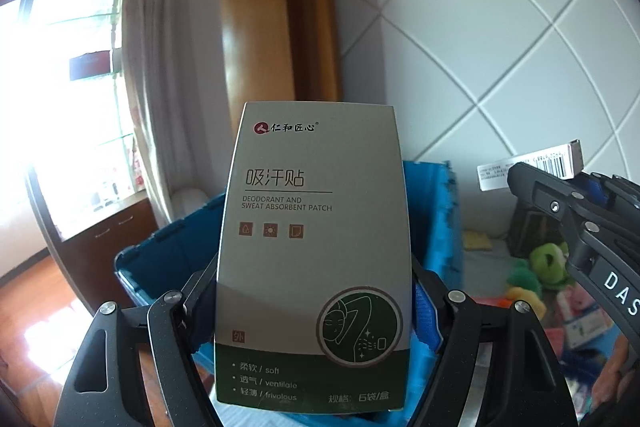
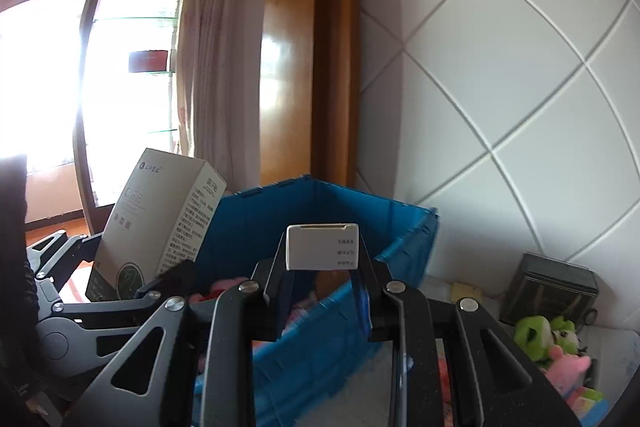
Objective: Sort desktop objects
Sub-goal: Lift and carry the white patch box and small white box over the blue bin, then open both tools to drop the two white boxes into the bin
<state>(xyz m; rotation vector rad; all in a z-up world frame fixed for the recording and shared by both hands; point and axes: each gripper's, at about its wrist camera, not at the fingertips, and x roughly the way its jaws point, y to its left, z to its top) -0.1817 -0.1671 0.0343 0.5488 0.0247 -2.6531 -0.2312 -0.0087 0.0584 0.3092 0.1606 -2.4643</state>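
Observation:
My left gripper (image 1: 314, 311) is shut on a grey-green sweat patch box (image 1: 316, 227) and holds it upright over the blue crate (image 1: 160, 259). My right gripper (image 2: 322, 283) is shut on a small white box (image 2: 322, 247), end-on, above the blue crate (image 2: 320, 211). In the right wrist view the patch box (image 2: 160, 215) and the left gripper (image 2: 120, 291) show at left. In the left wrist view the right gripper (image 1: 532, 183) shows at right, holding the small white box (image 1: 532, 165) with a barcode.
The crate holds pink toys (image 2: 224, 287). On the table right of the crate lie green and pink plush toys (image 2: 552, 343), a dark tin box (image 2: 552, 283), a yellow pad (image 2: 466, 293) and small packets (image 1: 584, 323). A white tiled wall stands behind.

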